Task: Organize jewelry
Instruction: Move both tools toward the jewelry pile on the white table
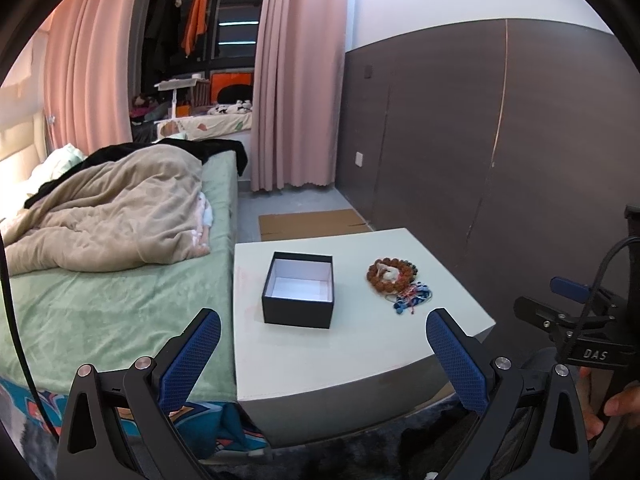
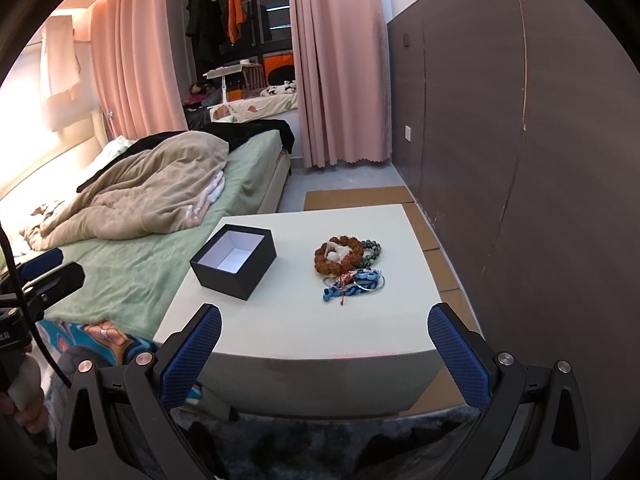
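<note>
A bedroom, seen from two hand-held grippers hovering short of a low white surface (image 2: pixel 304 332) that stands against the foot of a bed (image 2: pixel 132 268) with a green sheet.

On the surface sits an open black gift box (image 2: pixel 234 264) with a white lining, lidless and empty, at about ten o'clock from the middle of the top in the right wrist view. Its open mouth faces up, ready to receive things.

The jewelry lies in one small heap at about two o'clock, well apart from the box. A brown wooden bead bracelet (image 2: pixel 338 258) rings a pale small object, too small to identify. A dark bead bracelet (image 2: pixel 372 251) touches it on the far right side. Blue braided cords (image 2: pixel 352 286) and thin metal bangles (image 2: pixel 376 282) tangle together at the near edge of the heap.

The left gripper (image 1: pixel 322 354) has its blue-padded fingers spread wide and holds nothing; the box lies straight ahead of it at twelve o'clock. The right gripper (image 2: pixel 324 354) also has its fingers wide apart and empty, with the heap ahead at twelve o'clock. This arrangement suggests the right will pick and the left may steady the box. No piece is in the box yet.
</note>
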Motion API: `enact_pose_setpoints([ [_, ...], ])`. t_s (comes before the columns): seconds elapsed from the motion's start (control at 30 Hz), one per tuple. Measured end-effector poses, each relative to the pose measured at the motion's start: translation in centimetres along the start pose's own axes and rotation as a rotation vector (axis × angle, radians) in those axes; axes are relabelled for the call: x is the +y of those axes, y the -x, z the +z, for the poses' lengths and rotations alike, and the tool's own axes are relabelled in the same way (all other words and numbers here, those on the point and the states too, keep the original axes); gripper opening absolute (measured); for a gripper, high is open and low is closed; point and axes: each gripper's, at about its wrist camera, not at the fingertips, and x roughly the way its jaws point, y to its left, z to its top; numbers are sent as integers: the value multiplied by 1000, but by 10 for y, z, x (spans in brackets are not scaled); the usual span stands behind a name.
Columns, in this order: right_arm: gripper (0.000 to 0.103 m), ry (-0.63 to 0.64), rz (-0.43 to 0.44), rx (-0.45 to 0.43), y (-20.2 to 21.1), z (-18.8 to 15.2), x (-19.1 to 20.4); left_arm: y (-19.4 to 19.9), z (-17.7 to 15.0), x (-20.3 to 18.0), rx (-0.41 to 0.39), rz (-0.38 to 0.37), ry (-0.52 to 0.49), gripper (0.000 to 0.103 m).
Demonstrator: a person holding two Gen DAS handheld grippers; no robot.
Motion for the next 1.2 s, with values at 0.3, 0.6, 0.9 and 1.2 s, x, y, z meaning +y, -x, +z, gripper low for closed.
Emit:
enact_pose_setpoints([
  [0.3,103,-3,-9,-22,7,2,-1,6,2,4,-21,-15,2,102],
  [0.6,103,8,-14,-23,12,3,2,8,3,3,-29,-28,8,102],
  [0.9,103,12,-29,-33,20,2,3,17,-1,-4,-49,-35,-10,102],
  [1.2,103,12,-57,-52,24,1,4,22,-3,0,-71,-58,-10,102],
])
